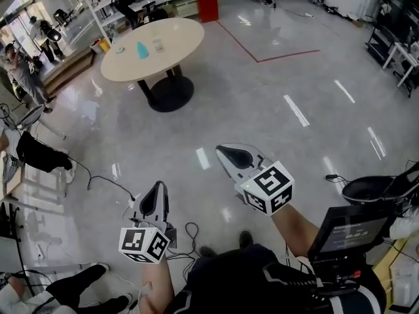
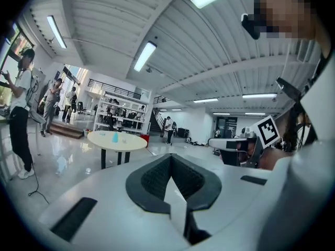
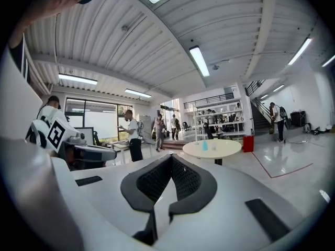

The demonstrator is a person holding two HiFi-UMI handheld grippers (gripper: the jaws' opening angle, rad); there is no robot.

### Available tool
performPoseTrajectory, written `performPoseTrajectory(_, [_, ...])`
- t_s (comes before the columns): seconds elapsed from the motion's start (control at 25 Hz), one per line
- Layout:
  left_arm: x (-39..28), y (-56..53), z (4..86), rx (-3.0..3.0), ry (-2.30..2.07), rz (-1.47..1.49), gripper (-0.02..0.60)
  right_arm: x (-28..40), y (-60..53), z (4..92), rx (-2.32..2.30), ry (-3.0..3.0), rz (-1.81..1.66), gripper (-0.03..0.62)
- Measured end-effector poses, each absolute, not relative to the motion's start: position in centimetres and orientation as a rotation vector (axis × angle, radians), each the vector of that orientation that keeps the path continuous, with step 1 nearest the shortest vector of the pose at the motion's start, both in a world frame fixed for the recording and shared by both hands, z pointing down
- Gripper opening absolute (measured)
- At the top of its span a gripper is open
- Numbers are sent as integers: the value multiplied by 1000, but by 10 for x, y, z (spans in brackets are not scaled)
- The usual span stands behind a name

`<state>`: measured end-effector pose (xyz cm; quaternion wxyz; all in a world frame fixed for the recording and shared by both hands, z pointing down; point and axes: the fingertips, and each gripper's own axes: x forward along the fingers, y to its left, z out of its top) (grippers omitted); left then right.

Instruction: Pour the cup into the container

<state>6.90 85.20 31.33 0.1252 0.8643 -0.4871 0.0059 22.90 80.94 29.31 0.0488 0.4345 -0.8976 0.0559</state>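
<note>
A round beige table [image 1: 171,52] stands far ahead across the floor. On it are a blue cup-like thing [image 1: 142,50] and a small clear container [image 1: 158,44]; both are tiny from here. My left gripper [image 1: 157,190] and right gripper [image 1: 230,154] are held up in the air well short of the table, both shut with nothing between the jaws. The left gripper view has its shut jaw tips [image 2: 170,159] aimed toward the table [image 2: 116,141] and the blue thing [image 2: 115,137]. From the right gripper [image 3: 171,159], the table [image 3: 212,149] and the blue thing [image 3: 204,146] also lie far ahead.
Glossy grey floor lies between me and the table, with red tape lines [image 1: 262,56]. Cables [image 1: 105,178] trail at my left, a screen on a stand [image 1: 347,231] is at my right. People [image 1: 23,74] stand at the far left; a red bin [image 1: 207,8] sits behind the table.
</note>
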Motion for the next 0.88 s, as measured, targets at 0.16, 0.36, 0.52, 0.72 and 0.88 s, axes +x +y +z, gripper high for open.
performPoseTrajectory(0.16, [60, 861, 307, 2564, -1400, 49, 0, 217, 819, 289, 1344, -2727, 149, 6])
performPoseTrajectory(0.36, [34, 869, 299, 2568, -1390, 10, 0, 199, 827, 283, 1360, -2720, 152, 6])
performPoseTrajectory(0.52, [18, 878, 295, 2563, -1388, -21, 0, 187, 836, 282, 1347, -2713, 139, 6])
performPoseTrajectory(0.72, [15, 888, 292, 2578, -1360, -27, 0, 183, 844, 278, 1341, -2714, 138, 6])
performPoseTrajectory(0.88, [15, 898, 292, 2581, -1335, 35, 0, 180, 852, 277, 1352, -2713, 158, 6])
